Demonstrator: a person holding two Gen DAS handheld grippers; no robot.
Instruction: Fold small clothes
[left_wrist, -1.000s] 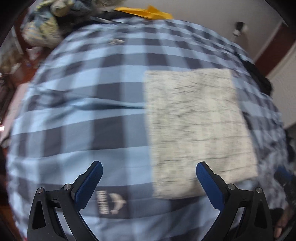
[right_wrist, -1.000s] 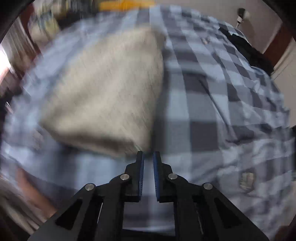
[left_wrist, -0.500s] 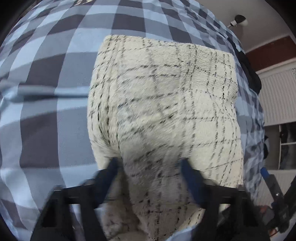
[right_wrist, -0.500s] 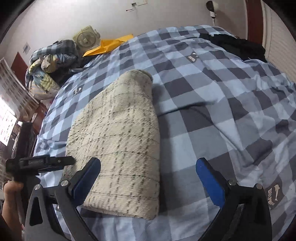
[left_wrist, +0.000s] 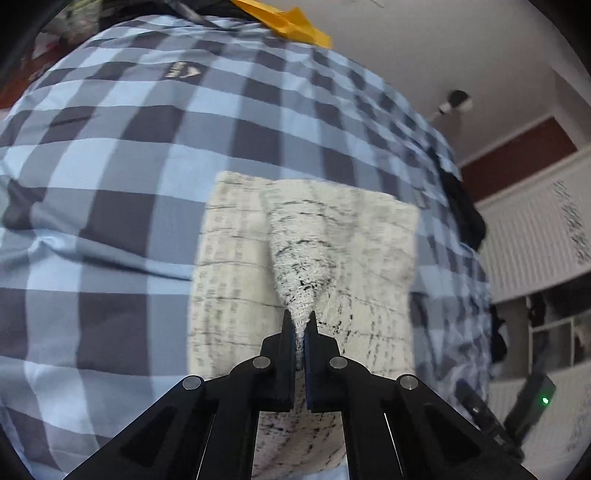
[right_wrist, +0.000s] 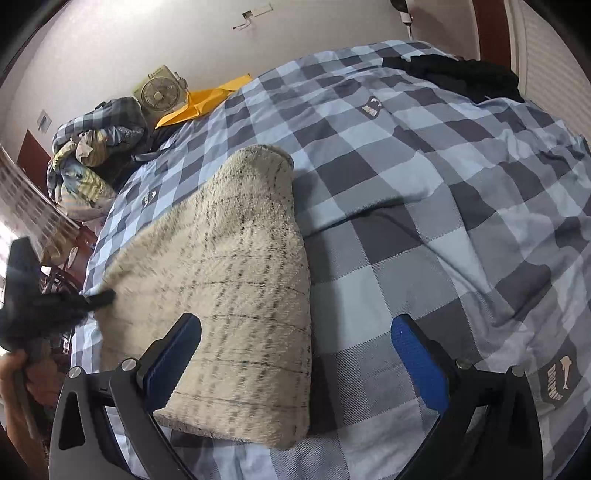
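A cream fleece garment with thin black check lines (left_wrist: 236, 266) lies folded on a blue checked bedcover (left_wrist: 122, 155). My left gripper (left_wrist: 300, 325) is shut on the near edge of the garment and pulls a ridge of it up. The garment also shows in the right wrist view (right_wrist: 236, 280), with its right edge folded over. My right gripper (right_wrist: 295, 354) is open, its left finger (right_wrist: 173, 354) over the garment's near end and its right finger (right_wrist: 417, 362) over the bedcover. The left gripper (right_wrist: 99, 297) shows there at the garment's left edge.
A yellow cloth (right_wrist: 203, 103) and a small fan (right_wrist: 159, 92) sit at the far edge of the bed. A pile of clothes (right_wrist: 92, 155) lies at the far left. A black garment (right_wrist: 454, 74) lies at the far right. A white wall stands behind.
My left gripper closed on the garment's near edge and lifted it. My right gripper opened from shut a second ago and stays open at the garment's right side.
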